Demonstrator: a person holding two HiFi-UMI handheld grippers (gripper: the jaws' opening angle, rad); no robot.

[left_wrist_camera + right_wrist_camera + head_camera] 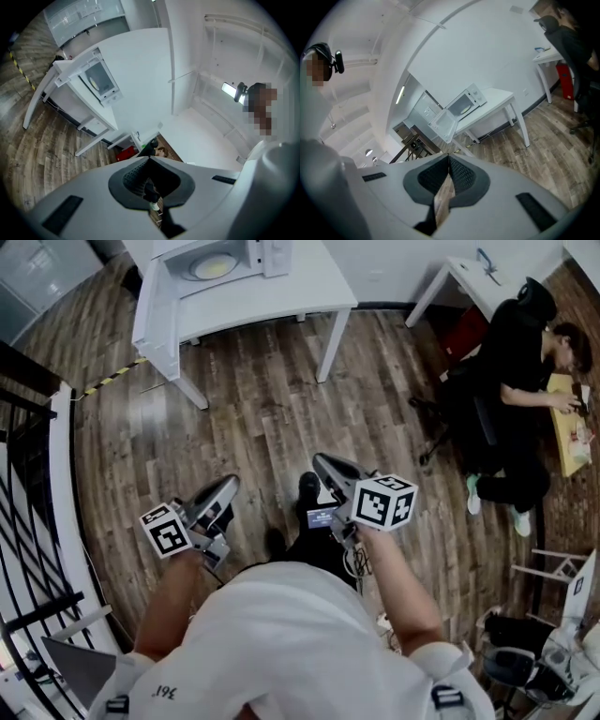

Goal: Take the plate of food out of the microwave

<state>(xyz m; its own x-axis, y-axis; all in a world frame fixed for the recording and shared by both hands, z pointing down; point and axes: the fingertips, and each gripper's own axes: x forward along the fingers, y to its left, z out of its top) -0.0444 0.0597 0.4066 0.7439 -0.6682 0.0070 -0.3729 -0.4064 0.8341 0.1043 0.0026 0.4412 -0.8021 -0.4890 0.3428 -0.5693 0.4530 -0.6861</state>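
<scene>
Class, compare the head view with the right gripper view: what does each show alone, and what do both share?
Head view only: the left gripper and the outside of the right gripper, marker cube included. Right gripper view only: that gripper's jaws from behind, shut on nothing, and a ceiling light. Both: the open microwave on the white table, the seated person and the wooden floor.

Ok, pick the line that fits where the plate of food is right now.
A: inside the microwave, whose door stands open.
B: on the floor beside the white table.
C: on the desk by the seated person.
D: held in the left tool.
A: the microwave on the white table has its door swung open, and the plate shows inside it.
</scene>
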